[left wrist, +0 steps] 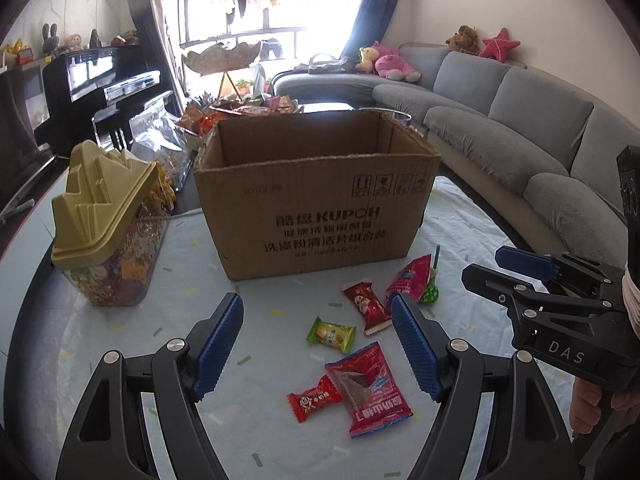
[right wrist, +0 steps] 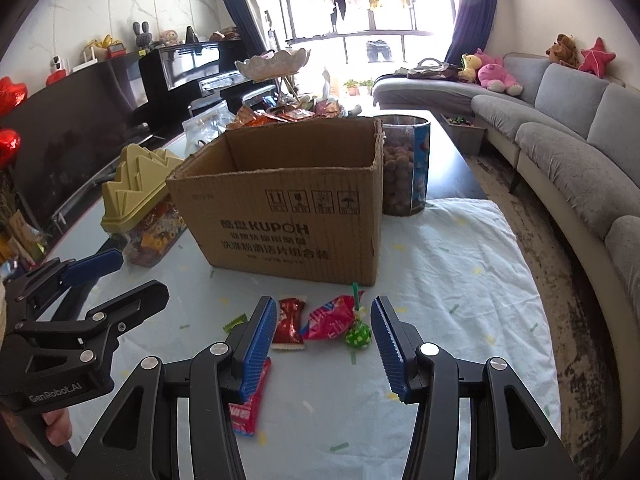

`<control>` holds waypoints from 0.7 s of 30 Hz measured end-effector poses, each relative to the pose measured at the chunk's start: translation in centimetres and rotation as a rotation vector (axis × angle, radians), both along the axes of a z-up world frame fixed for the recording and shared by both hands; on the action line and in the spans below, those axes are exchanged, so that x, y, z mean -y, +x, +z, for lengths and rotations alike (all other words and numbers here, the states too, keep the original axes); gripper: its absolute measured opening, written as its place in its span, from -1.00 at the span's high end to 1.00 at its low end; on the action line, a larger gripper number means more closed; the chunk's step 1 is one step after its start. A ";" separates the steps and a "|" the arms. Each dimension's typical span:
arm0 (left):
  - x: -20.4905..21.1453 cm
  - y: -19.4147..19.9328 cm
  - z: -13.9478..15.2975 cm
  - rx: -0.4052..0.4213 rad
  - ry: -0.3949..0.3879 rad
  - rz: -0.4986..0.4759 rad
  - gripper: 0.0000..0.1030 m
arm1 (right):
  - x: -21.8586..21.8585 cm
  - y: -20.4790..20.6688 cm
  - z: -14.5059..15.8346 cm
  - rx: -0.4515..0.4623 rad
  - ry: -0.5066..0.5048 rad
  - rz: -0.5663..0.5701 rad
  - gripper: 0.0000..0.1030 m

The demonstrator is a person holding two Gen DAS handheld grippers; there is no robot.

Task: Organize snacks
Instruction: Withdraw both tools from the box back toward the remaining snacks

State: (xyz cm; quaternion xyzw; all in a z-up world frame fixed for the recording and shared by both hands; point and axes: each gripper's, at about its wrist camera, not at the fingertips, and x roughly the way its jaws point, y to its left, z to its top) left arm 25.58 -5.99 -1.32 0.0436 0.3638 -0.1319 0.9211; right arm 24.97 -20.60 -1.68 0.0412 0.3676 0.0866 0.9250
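Green lollipop [right wrist: 358, 335] (head nearest) points its stick at the cardboard box [right wrist: 288, 216].

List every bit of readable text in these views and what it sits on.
"KUPOH": front of the cardboard box, after two Chinese characters too blurred to read.
"DAS": body of the right gripper.
"GenRobot.AI": body of the left gripper.
Four handling symbols: box front, upper right.
Smaller Chinese lines on the box: blurred, unreadable.
Snack wrappers such as the large red packet: print seen upside down, not legible.
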 end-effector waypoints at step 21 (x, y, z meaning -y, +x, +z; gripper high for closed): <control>0.9 2.6 -7.2 -0.188 0.008 -0.021 -0.48 | 0.7 1.8 -6.3 -0.161 -0.017 -0.028 0.02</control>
